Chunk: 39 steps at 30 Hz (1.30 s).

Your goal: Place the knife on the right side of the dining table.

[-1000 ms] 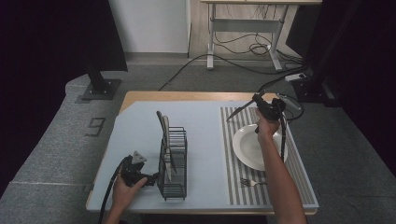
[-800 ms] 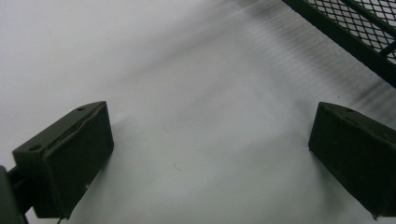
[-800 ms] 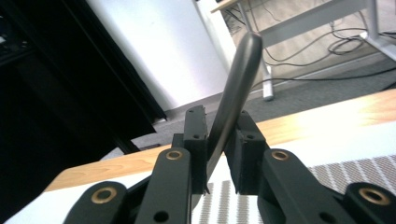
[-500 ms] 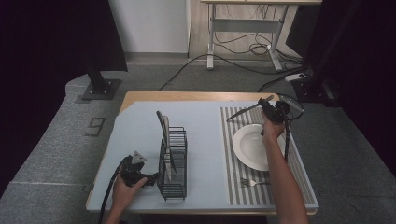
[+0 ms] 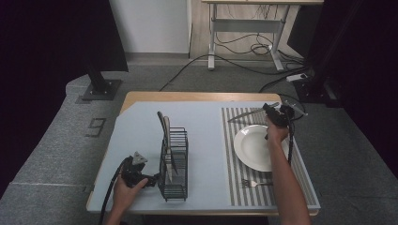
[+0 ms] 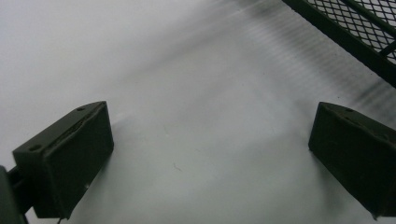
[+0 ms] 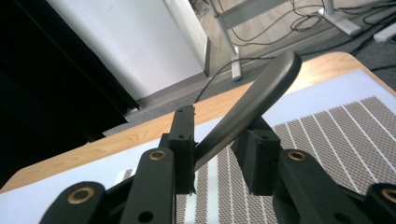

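My right gripper [image 5: 271,112] hovers over the far edge of the striped placemat [image 5: 234,164], just beyond the white plate [image 5: 256,149]. It is shut on a grey metal table knife [image 5: 246,115] that sticks out to the left. In the right gripper view the knife [image 7: 254,95] slants up between the jaws of the gripper [image 7: 217,140]. My left gripper [image 5: 151,180] rests low on the pale blue mat, beside the black wire rack [image 5: 174,164]. Its jaws stand wide apart on bare mat in the left gripper view [image 6: 210,158], open and holding nothing.
The rack holds a couple of upright utensils [image 5: 164,129], and its mesh corner [image 6: 355,28] lies ahead of my left gripper. A fork [image 5: 256,183] lies on the placemat near the front edge. Floor cables and a desk frame stand beyond the table.
My right gripper has drifted slightly to the right with the knife. The left gripper has stayed put.
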{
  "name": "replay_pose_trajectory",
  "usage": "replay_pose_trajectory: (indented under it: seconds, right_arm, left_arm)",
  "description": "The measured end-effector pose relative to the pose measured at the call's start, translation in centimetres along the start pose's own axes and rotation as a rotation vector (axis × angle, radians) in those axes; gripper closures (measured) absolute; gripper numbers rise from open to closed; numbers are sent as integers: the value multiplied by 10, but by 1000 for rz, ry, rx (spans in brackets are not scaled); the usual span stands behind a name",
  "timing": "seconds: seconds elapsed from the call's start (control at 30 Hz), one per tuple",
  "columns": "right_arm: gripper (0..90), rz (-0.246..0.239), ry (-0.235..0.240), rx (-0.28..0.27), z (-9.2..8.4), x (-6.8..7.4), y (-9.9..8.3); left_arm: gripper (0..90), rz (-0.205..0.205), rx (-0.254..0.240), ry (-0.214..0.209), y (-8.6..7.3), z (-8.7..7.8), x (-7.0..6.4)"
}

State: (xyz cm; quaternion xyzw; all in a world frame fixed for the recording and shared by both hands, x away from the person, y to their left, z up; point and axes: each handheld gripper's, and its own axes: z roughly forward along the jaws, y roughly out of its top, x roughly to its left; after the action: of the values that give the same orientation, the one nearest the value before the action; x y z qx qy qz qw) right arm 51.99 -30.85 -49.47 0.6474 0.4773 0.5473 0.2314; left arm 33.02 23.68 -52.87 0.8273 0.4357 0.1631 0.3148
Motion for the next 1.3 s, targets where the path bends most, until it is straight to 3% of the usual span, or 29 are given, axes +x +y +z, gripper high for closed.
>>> replay_pose_trajectory:
  seconds: [0.4, 1.2, 1.3]
  right_arm:
    - [652, 21, -17, 38, 3, -11, -4]
    - [599, 52, -78, 109, 6, -19, -7]
    - [590, 72, -92, 127, 7, -20, -8]
  left_arm:
    - [0, 0, 0, 0, 0, 0, 0]
    - [0, 0, 1, 0, 0, 0, 0]
    - [0, -1, 1, 0, 0, 0, 0]
